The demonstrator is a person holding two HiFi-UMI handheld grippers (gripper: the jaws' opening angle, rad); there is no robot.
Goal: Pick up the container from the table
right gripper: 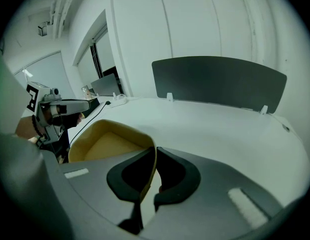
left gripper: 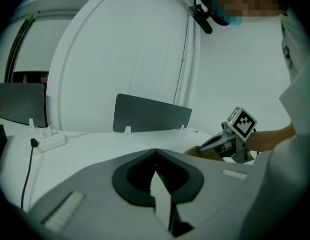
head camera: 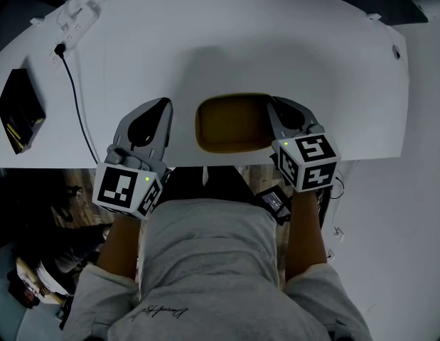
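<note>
A shallow mustard-yellow container (head camera: pixel 230 123) is at the near edge of the white table (head camera: pixel 205 41). My right gripper (head camera: pixel 273 109) is shut on its right rim. In the right gripper view the thin yellow wall (right gripper: pixel 153 156) runs between the two dark pads, and the tray's inside (right gripper: pixel 107 144) lies to the left. My left gripper (head camera: pixel 163 105) hovers just left of the container, apart from it. Its jaws (left gripper: pixel 155 154) are shut with nothing between them. The right gripper's marker cube (left gripper: pixel 241 124) shows in the left gripper view.
A white power strip (head camera: pixel 77 16) sits at the table's far left, with a black cable (head camera: pixel 74 98) running toward the near edge. A black box (head camera: pixel 19 110) lies at the left end. A grey divider panel (right gripper: pixel 220 81) stands along the far edge.
</note>
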